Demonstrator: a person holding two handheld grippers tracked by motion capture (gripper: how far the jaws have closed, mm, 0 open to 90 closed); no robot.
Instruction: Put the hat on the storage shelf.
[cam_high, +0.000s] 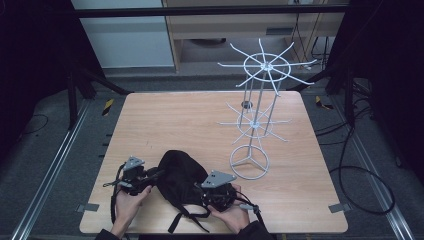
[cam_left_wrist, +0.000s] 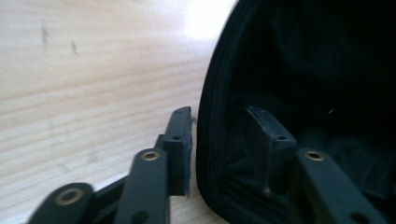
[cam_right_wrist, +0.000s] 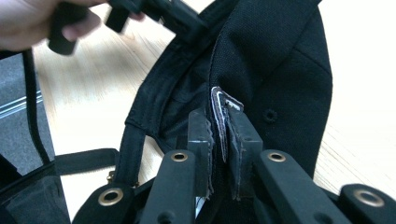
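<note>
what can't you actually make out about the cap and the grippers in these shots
- Black cap: front and any logo hidden in the high view, too dark.
- Left gripper: its jaws straddle the cap's edge with gaps; the cap's inside is black and blurred in the left gripper view.
- Right gripper: pinches the cap's rim; its pads cover the label there.
- White wire rack: hook tips too thin to count.

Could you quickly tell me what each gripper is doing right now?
Left gripper: open, jaws astride the black cap's edge.
Right gripper: shut on the cap's rim.
</note>
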